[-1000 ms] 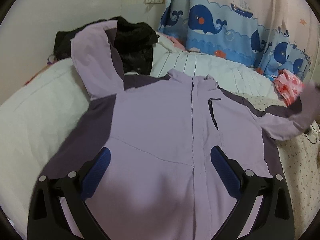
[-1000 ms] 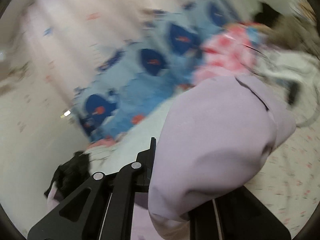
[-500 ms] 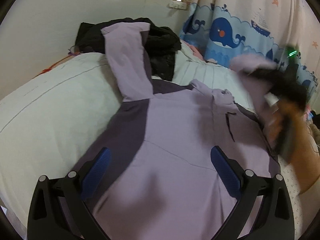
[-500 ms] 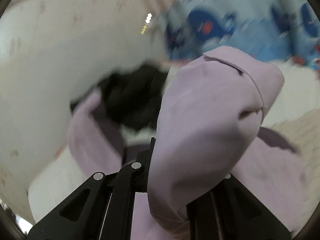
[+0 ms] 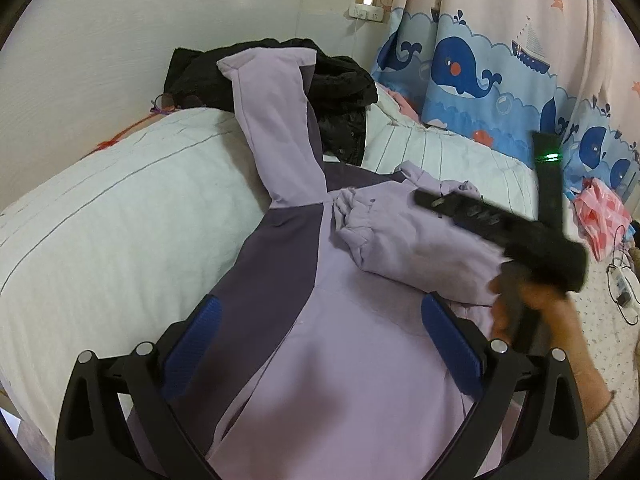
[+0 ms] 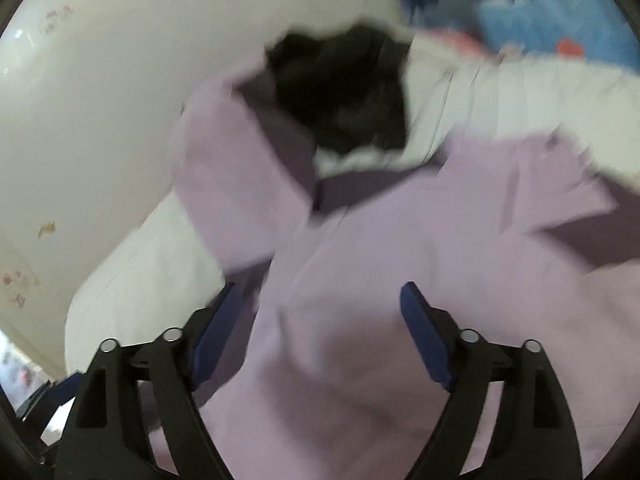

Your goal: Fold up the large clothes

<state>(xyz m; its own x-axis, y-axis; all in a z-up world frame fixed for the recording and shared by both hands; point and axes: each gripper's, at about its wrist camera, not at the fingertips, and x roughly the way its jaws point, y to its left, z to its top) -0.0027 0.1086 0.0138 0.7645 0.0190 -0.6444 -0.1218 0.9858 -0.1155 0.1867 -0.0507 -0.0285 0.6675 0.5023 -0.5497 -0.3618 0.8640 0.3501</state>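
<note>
- One sleeve [image 5: 404,240] has just been laid across the chest of the lilac jacket [image 5: 360,360], spread on the bed [image 5: 100,216]; the right gripper [image 6: 320,340] jaws have just been opening, nothing pinched.
- Left gripper [image 5: 320,344] is held wide, empty, above the hem.
- Far sleeve [image 5: 276,128] is still outstretched against the black garment [image 5: 344,92]; free room is seen leftward.

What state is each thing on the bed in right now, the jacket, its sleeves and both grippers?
Jacket: spread flat, front up, zipped.
Right sleeve: folded across the chest, released.
Left sleeve: stretched out over the black coat.
Left hand-held gripper: open, empty.
Right hand-held gripper: jaws just opened, empty.
</note>
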